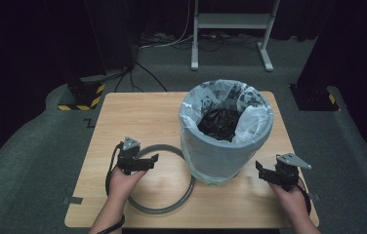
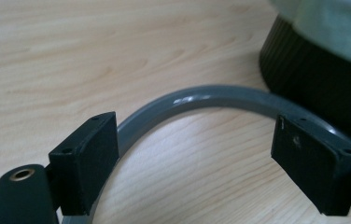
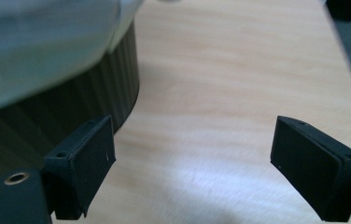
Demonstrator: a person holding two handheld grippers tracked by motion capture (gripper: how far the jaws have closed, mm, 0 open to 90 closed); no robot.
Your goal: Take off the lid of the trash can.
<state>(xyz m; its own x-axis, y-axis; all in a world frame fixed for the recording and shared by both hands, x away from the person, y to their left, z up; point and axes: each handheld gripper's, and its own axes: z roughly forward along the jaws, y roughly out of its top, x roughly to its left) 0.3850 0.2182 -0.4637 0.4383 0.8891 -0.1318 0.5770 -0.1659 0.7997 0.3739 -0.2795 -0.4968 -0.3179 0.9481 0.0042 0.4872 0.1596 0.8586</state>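
A black ribbed bin (image 1: 226,131) lined with a pale blue bag stands on the wooden table (image 1: 137,117), right of centre, with dark crumpled stuff inside. A grey ring (image 1: 162,210) lies flat on the table to its left. My left gripper (image 1: 153,160) hovers over the ring's near-left arc, open. In the left gripper view the ring (image 2: 211,93) curves beneath both jaws of the gripper (image 2: 194,123) without being pinched. My right gripper (image 1: 261,170) stands open just right of the bin's base. In its own view the gripper (image 3: 194,126) frames bare wood, with the bin (image 3: 47,116) at the left.
The table's right edge runs close to my right hand. On the grey floor beyond the table stand a white metal frame (image 1: 230,22) and dark stands with yellow-black tape (image 1: 81,95), with cables between them.
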